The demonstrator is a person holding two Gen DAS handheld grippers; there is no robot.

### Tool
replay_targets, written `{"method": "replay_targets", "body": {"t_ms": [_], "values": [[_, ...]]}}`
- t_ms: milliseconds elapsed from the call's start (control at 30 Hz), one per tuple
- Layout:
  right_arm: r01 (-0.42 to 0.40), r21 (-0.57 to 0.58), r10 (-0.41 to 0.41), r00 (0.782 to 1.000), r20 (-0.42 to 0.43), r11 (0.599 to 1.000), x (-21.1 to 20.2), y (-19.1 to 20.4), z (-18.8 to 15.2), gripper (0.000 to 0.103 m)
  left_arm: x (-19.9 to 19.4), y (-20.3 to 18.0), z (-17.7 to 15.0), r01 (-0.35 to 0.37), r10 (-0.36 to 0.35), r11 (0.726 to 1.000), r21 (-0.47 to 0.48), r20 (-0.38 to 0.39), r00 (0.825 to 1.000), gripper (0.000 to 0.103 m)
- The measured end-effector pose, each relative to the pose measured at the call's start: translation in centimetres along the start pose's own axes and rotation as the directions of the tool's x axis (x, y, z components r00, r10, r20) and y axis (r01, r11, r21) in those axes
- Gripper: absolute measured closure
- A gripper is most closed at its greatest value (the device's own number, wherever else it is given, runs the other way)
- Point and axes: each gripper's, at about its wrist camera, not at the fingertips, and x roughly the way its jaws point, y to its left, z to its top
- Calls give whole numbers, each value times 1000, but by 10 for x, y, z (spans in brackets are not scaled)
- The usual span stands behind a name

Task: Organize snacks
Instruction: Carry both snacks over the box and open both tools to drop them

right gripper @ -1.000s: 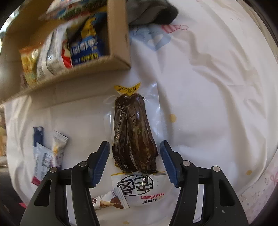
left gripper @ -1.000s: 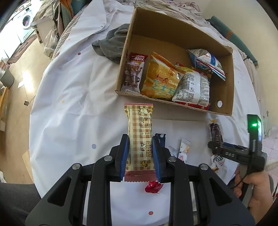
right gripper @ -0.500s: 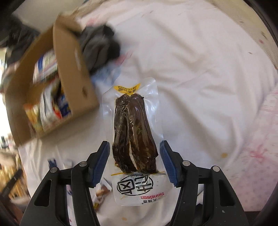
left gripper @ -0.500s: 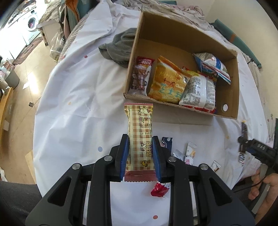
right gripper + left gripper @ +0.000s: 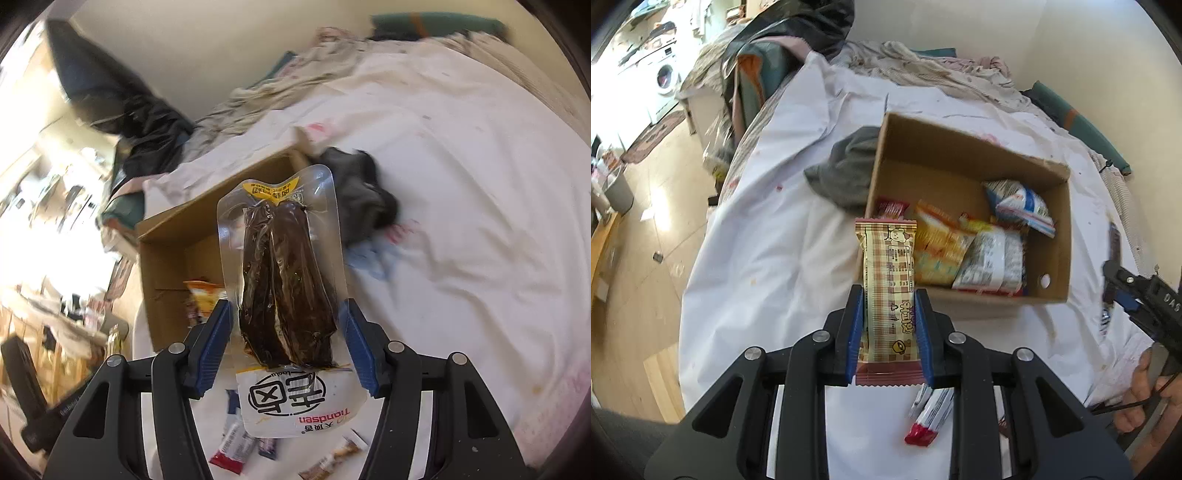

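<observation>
Plaid snack bar [image 5: 888,295] clamped in left claw [image 5: 888,334], vacuum-packed snack [image 5: 286,295] between right claw [image 5: 288,343] pads

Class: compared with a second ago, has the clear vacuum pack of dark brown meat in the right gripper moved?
Yes. The clear vacuum pack has lifted off the white sheet and now overlaps the cardboard box.

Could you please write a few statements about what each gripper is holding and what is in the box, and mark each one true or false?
1. The left gripper grips a plaid wafer bar. True.
2. The cardboard box is empty. False: several snack bags lie inside.
3. The right gripper holds a clear vacuum pack of dark food. True.
4. A grey cloth lies inside the box. False: it lies outside, against the box's wall.
5. Small snack packets lie on the white sheet. True.
</observation>
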Motion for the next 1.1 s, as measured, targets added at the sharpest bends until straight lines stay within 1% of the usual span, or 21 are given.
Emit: {"method": "replay_targets", "body": {"t_ms": [167,233,467,633,867,933,1100], "values": [[-53,-51,51,998,-28,997,28,25,11,41,5,-18,29,10,-11,998,69,25,1000,80],[-59,-67,57,998,-35,996,41,35,18,41,11,-26,42,10,-13,995,96,34,999,80],[-83,-135,73,995,-75,987,80,62,33,41,41,-35,69,5,-9,992,123,33,999,80],[-103,-147,88,990,-107,984,105,70,37,41,60,-36,69,7,-15,988,153,52,999,80],[-102,-184,77,987,-140,978,137,77,36,41,82,-33,67,-13,7,987,159,36,999,80],[-102,-190,75,987,-145,976,141,77,37,41,86,-30,68,-7,3,990,143,28,1000,80],[-130,-160,105,983,-154,978,144,76,39,41,93,-25,70,-11,8,992,128,22,1000,80]]}}
